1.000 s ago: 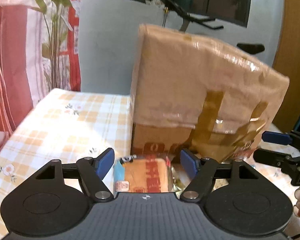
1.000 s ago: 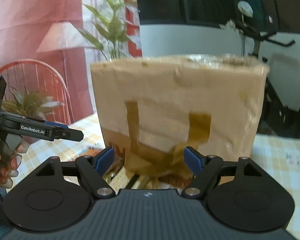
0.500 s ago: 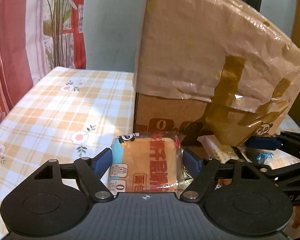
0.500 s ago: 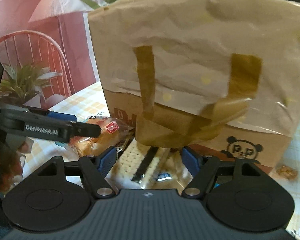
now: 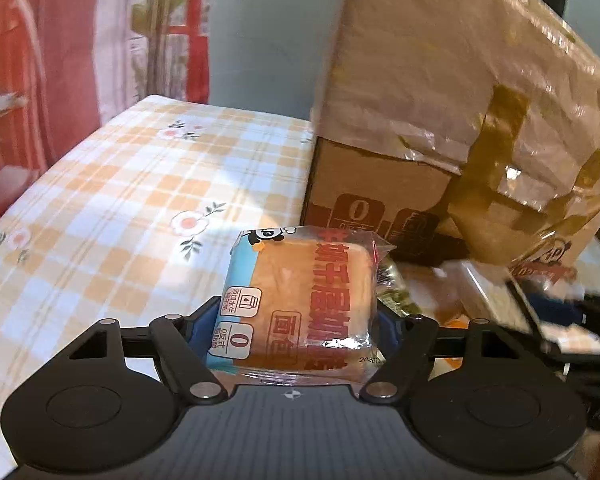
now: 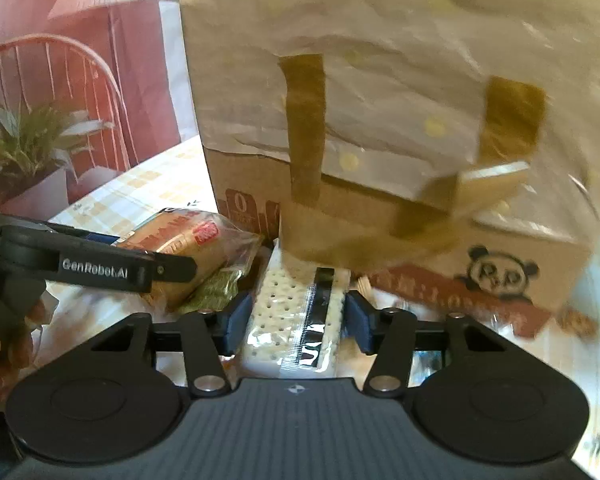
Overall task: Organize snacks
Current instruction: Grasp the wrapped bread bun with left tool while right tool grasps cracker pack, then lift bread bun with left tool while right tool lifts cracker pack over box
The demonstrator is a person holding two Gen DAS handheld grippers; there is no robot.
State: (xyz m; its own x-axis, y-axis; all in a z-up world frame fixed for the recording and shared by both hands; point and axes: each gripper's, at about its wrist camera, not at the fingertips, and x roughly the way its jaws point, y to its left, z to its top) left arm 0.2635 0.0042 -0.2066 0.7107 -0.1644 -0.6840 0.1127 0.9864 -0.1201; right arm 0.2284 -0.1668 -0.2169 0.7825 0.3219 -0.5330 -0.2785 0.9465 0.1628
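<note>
Box wall ahead, open cloth to the left

The taped cardboard box [image 5: 440, 112] blocks the way forward, its loose flap [image 6: 360, 220] overhanging the cracker pack [image 6: 296, 320]. Bread packet [image 5: 300, 300] and green wrapper [image 6: 216, 292] crowd its foot. The checked tablecloth [image 5: 132, 200] toward the table's left edge lies bare.

One cardboard box [image 6: 384, 128], taped and wrapped in plastic. One bread packet [image 5: 300, 304], orange with red lettering. One cracker packet [image 6: 296, 320], pale and dotted. One green wrapper [image 6: 216, 292] at nine o'clock of the crackers. Two grippers: left gripper [image 5: 296, 330], right gripper [image 6: 296, 320]. One checked tabletop [image 5: 120, 208].
</note>
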